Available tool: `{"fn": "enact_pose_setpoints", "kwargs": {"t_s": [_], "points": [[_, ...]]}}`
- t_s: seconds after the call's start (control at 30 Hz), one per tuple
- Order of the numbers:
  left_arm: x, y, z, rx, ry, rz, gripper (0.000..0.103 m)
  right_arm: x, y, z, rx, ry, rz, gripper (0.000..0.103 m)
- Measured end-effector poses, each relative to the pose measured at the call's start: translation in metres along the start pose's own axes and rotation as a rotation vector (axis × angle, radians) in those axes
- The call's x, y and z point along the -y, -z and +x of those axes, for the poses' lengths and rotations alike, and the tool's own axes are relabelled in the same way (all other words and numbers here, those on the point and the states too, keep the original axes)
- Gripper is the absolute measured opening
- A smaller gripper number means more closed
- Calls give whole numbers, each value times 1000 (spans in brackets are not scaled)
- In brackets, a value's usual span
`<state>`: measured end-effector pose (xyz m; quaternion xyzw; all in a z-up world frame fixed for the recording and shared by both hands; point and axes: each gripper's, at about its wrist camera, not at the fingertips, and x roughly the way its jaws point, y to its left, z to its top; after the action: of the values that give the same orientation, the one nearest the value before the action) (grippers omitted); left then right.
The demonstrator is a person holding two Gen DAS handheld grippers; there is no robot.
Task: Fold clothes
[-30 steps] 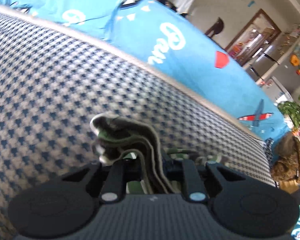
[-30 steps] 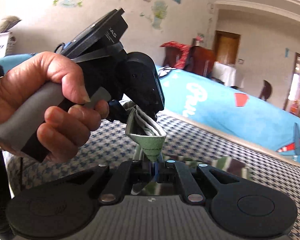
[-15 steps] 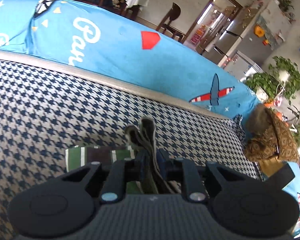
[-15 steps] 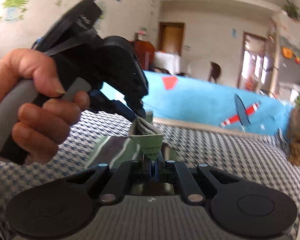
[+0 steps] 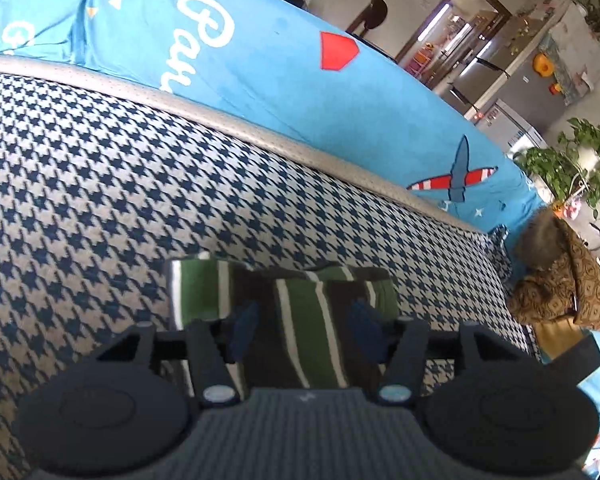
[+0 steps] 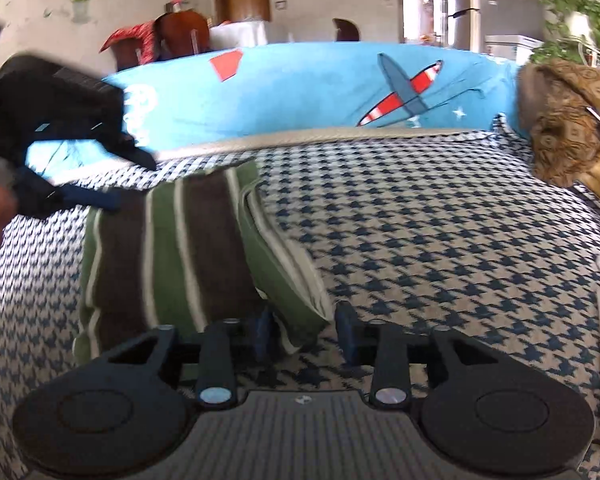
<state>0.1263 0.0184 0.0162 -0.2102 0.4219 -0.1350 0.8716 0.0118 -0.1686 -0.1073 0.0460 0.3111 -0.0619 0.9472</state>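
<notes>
Both jaws spread wide, folded striped garment [image 5: 300, 320] lying flat between them.

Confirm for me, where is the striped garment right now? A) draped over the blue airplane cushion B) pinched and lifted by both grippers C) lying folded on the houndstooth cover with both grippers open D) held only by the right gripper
C: the striped garment lies folded on the houndstooth cover, and both the left gripper and the right gripper have their jaws spread, clamping nothing.
</notes>
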Motion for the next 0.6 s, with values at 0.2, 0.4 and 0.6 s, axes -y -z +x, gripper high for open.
{"fn": "enact_pose_setpoints", "kwargs": {"t_s": [0.2, 0.4, 0.6], "points": [[-19, 3, -20, 15, -109, 17, 66, 19, -15, -8, 8, -39, 48, 36], [-46, 3, -31, 11, -150, -29, 72, 35, -48, 17, -43, -224, 57, 37], [-67, 4, -17, -26, -101, -103, 73, 34, -66, 44, -73, -278, 65, 38]]}}
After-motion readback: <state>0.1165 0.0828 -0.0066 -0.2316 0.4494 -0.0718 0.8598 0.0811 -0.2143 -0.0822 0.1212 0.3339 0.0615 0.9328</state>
